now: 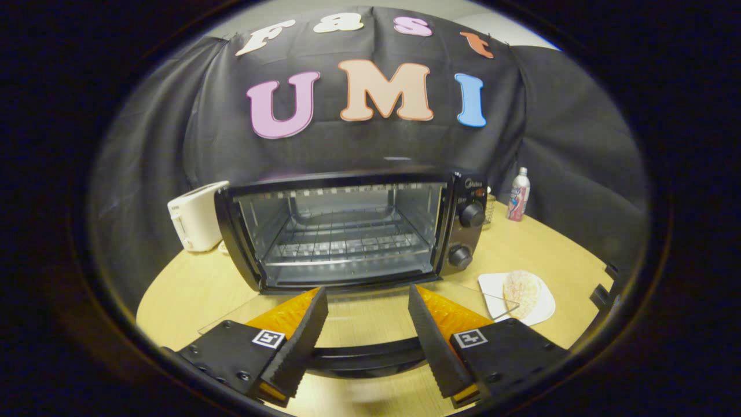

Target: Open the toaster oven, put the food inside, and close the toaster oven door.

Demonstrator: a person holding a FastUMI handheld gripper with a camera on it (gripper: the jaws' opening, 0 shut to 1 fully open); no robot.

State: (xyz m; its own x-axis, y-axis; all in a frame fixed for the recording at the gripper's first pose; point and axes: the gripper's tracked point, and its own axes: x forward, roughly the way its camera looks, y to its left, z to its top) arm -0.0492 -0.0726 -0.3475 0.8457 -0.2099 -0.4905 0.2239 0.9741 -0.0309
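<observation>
Gripper view: tool (368,313) spread above lowered oven door (359,324).

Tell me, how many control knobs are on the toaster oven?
2. The upper knob and lower knob sit on the toaster oven's right panel, beyond the open gripper.

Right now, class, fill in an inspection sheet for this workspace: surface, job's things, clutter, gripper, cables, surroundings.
Surface: wooden table, round-edged.
Job's things: toaster oven, door folded down flat, its handle between the fingers; rack inside bare. Food lies on a plate right of the door.
Clutter: white toaster left of the oven; bottle behind it on the right.
Gripper: gripper open over the door, pressing on nothing.
Cables: nothing seen.
Surroundings: black cloth wall.
</observation>
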